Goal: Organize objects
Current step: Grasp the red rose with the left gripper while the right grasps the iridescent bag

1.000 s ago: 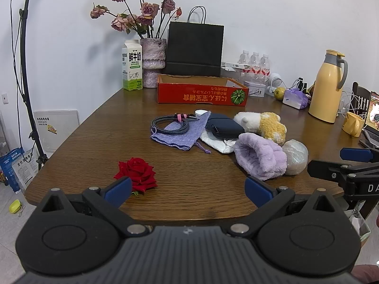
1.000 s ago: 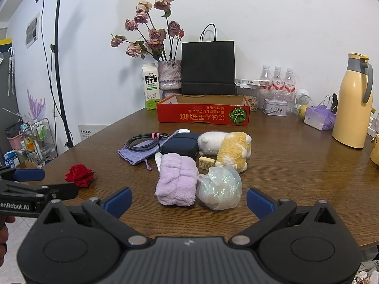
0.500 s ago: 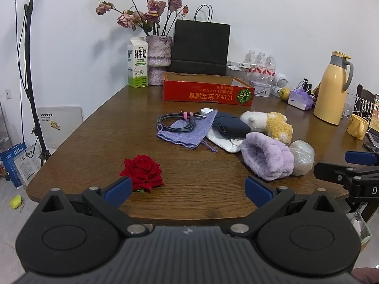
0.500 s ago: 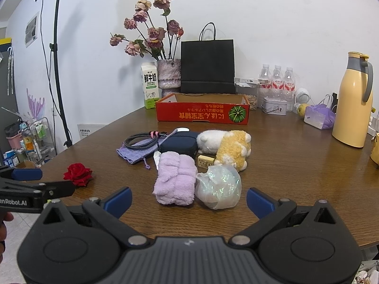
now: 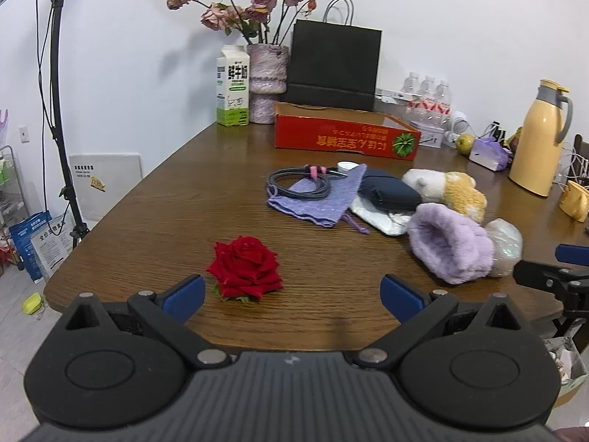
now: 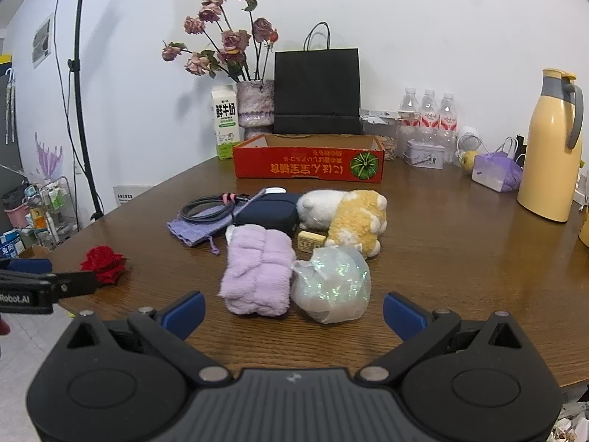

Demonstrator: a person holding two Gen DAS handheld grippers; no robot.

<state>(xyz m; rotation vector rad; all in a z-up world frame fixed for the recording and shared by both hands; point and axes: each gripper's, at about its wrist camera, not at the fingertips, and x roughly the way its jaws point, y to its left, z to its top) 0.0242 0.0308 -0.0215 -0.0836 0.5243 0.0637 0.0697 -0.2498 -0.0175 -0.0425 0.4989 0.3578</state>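
A red rose head (image 5: 246, 267) lies on the brown table near its front edge, just ahead of my open left gripper (image 5: 292, 296) and toward its left finger. Further back lie a lilac pouch (image 5: 320, 199) with a coiled grey cable (image 5: 299, 181), a dark blue case (image 5: 390, 192), a white-and-yellow plush (image 5: 447, 189), a lilac fluffy cloth (image 5: 447, 245) and a shiny crumpled wrap (image 5: 506, 243). My right gripper (image 6: 292, 311) is open, close in front of the fluffy cloth (image 6: 257, 269) and wrap (image 6: 331, 283). The open red cardboard box (image 6: 309, 164) stands behind them.
At the back stand a milk carton (image 5: 232, 86), a vase of dried roses (image 5: 265, 81), a black paper bag (image 5: 333, 64), water bottles (image 6: 429, 114) and a yellow thermos (image 6: 552, 147). A small yellow block (image 6: 311, 240) lies by the plush. A light stand (image 5: 60, 110) rises left of the table.
My left gripper has moved forward and a little left, so the rose sits closer and more central. The right gripper has crept slightly toward the cloth and wrap. Both stay open.
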